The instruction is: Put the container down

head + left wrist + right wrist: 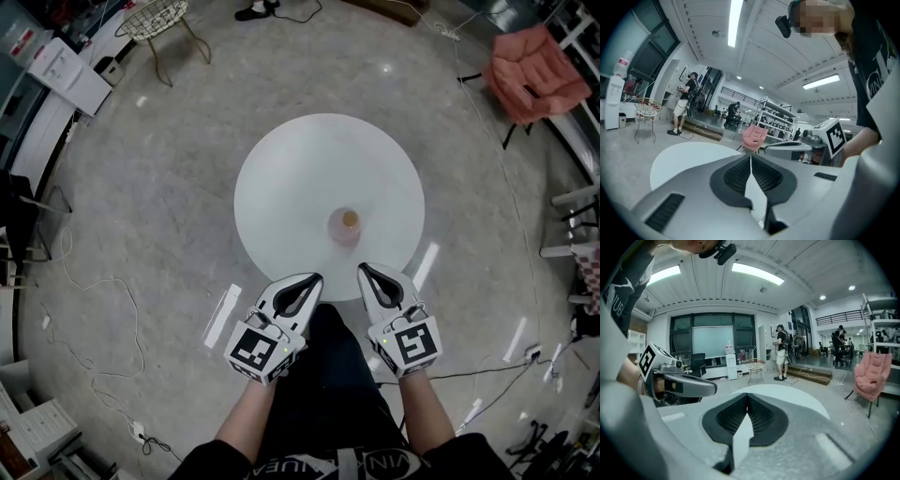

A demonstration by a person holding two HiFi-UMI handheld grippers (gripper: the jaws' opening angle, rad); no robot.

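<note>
Nearest, at 6 o'clock: L gripper (312,279) & R gripper (366,271) side by side, tips over near rim of round white table (291,169). Both clamped fully together, nothing between pads. Just beyond: pink container (345,225) upright on tabletop, slightly off-centre toward 5 o'clock, apart from both grippers. Farther out: wire-basket stool (157,19) at 11 o'clock, pink armchair (534,70) at 2 o'clock.

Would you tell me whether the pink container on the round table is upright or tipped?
Upright: seen from above in the head view, the container shows its round mouth facing up, standing on the table.
</note>
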